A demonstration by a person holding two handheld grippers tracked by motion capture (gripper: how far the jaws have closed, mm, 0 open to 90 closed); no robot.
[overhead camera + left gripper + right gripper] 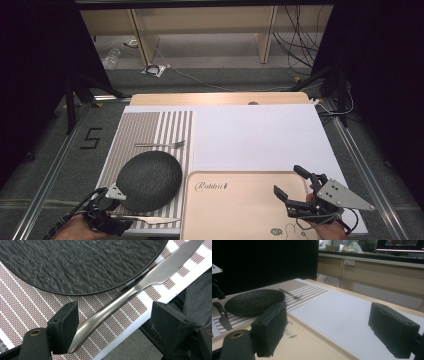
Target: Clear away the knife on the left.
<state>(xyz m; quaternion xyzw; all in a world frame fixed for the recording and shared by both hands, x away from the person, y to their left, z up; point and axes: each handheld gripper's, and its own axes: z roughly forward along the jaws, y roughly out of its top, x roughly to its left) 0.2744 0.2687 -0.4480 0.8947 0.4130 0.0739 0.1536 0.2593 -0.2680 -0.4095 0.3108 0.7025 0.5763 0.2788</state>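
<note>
Left claw [114, 214]: low at near-left corner of high view, held in person's left hand [75, 227], jaws spread wide, pointing right. Right claw [291, 184]: near-right, held in right hand [327, 227], jaws spread wide, aimed up-left, grey three-cornered plate on top. Cables trail from both.

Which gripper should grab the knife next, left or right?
Left. The left gripper already has its open jaws straddling the knife handle beside the black plate. The right gripper hangs open above the tray, away from it.
</note>
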